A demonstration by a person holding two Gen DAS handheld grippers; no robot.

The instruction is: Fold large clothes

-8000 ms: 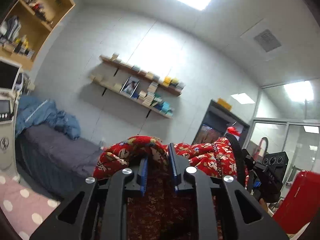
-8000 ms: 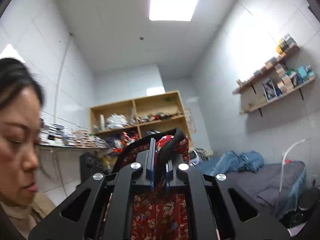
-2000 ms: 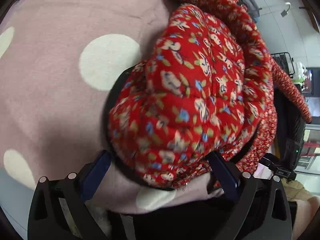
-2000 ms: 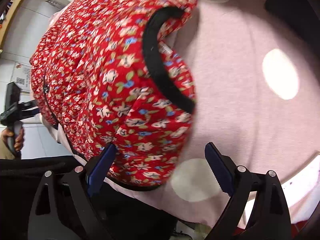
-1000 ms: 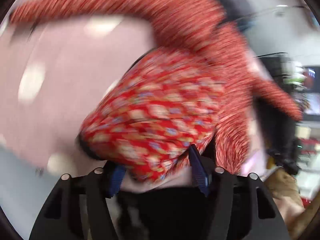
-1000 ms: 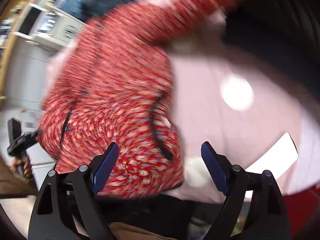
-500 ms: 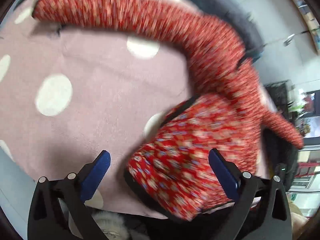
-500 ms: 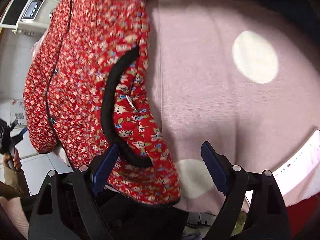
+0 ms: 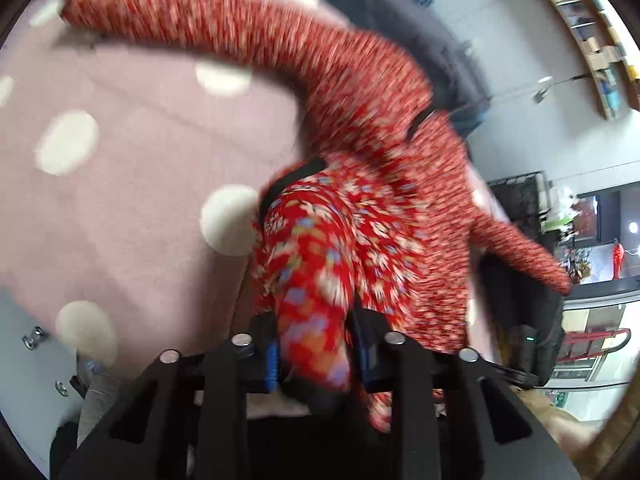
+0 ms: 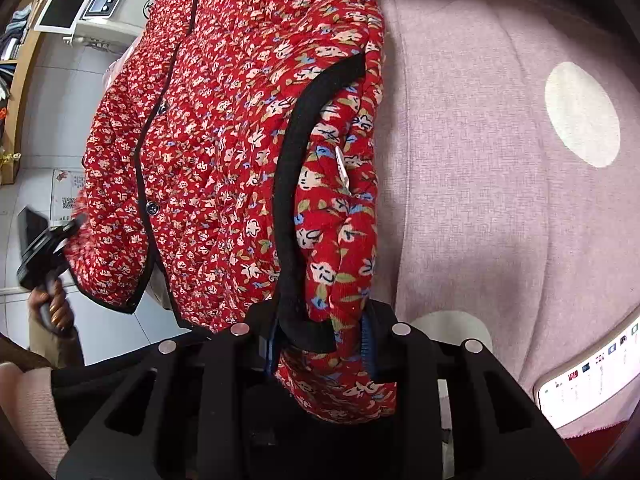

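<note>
Pink dotted blanket (image 10: 480,160), jacket (image 10: 224,140) lengthwise away

Left gripper (image 9: 314,350) and right gripper (image 10: 320,344) angled down, jaws apparently closing on cloth

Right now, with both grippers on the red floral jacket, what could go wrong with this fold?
1. The left gripper is closing on a thick bunch of the red floral jacket; the view is blurred, so the bite may be uneven and could slip.
2. The right gripper is closing over the black trim, possibly catching several layers and folding them crooked.
3. One sleeve trails across the pink dotted blanket and may drag or twist.
</note>
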